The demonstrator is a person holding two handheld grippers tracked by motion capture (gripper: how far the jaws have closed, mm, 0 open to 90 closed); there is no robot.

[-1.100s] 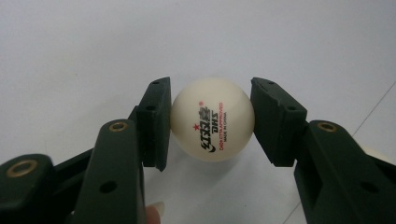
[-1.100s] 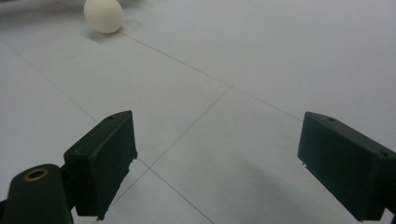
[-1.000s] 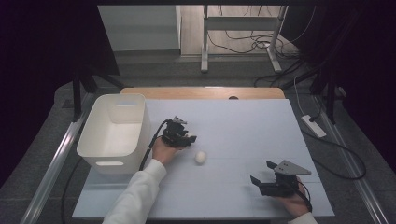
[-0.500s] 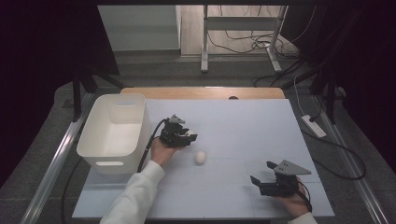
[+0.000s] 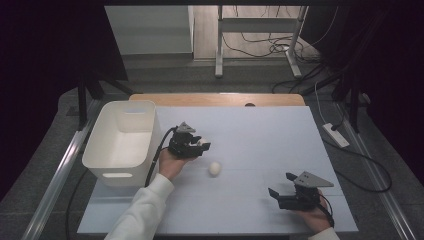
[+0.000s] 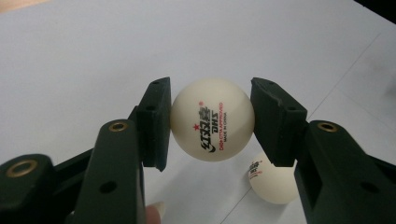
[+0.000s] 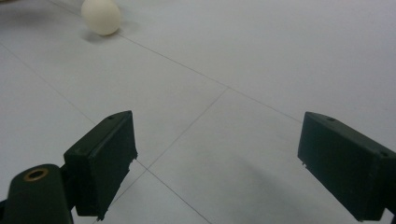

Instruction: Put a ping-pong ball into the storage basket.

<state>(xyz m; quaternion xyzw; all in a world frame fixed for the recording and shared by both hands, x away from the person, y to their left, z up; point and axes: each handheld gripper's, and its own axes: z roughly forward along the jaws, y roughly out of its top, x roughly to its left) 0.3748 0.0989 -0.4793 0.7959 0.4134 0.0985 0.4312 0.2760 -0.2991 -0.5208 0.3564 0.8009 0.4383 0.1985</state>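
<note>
My left gripper (image 6: 212,123) is shut on a white table-tennis ball (image 6: 212,120) with red and black print, held above the white table. In the high view that gripper (image 5: 199,145) hovers right of the bin, near the table's middle. A second white ball (image 5: 215,169) lies on the table just below and right of it, also seen as a ball (image 6: 274,181) under the jaws and a ball (image 7: 101,17) far off. My right gripper (image 5: 281,185) rests near the front right, jaws wide open (image 7: 217,165) with nothing between them.
A white plastic bin (image 5: 122,142) stands at the table's left side, beside the left hand. A wooden strip (image 5: 220,99) runs along the table's far edge. A power strip (image 5: 336,135) lies on the floor at the right.
The left gripper has shifted slightly toward the front with its ball. The right gripper and the loose ball have stayed put.
</note>
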